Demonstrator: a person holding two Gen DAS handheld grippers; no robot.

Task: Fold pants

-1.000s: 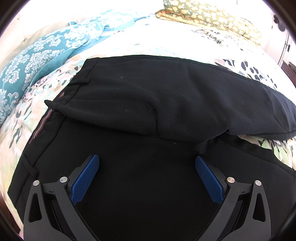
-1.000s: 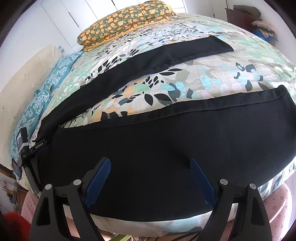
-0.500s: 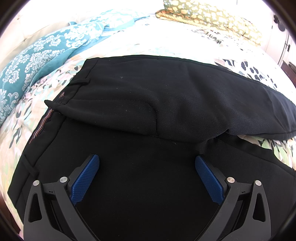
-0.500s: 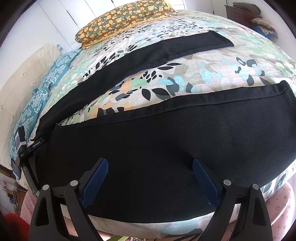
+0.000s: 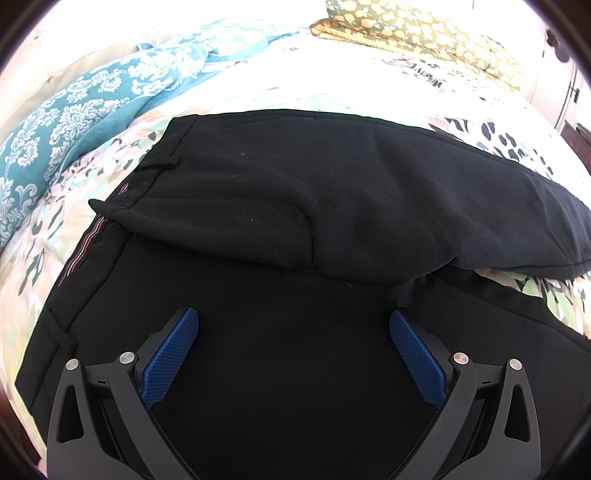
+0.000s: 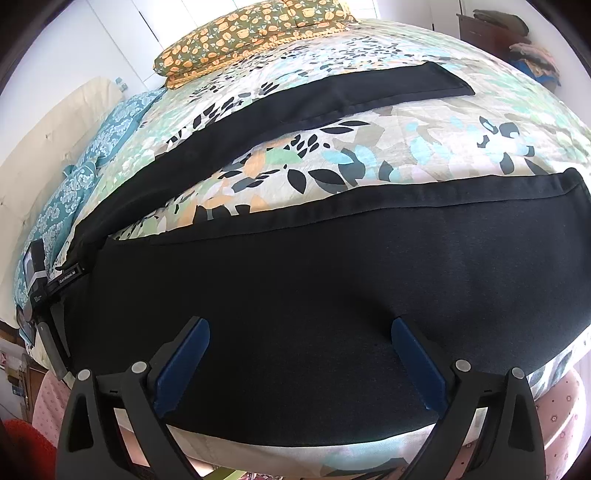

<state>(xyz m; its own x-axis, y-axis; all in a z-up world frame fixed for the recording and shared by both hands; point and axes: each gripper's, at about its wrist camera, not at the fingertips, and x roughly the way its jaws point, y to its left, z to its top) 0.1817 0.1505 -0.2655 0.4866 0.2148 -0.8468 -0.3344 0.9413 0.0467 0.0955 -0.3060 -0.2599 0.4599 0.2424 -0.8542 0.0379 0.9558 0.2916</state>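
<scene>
Black pants (image 5: 295, 206) lie spread on a floral bedspread, waistband to the left in the left wrist view, one flap of the top folded over. My left gripper (image 5: 293, 325) hovers open over the seat area, nothing between its blue pads. In the right wrist view the two legs splay apart: the near leg (image 6: 332, 280) fills the foreground, the far leg (image 6: 295, 107) runs up toward the pillow. My right gripper (image 6: 299, 334) sits over the near leg close to the bed's edge, its jaws still opening, with cloth below them but none pinched. The left gripper's body (image 6: 37, 280) shows at the left edge.
Floral bedspread (image 6: 406, 147) covers the bed. A green-and-orange pillow (image 6: 251, 33) lies at the head, teal patterned cushions (image 5: 74, 110) along the left side. The bed's edge (image 6: 332, 454) runs just below my right gripper; a pink dotted item (image 6: 561, 417) sits beyond it.
The right gripper's jaws have spread wider and the view shifted slightly over the near leg. The left gripper and the pants' top have not moved.
</scene>
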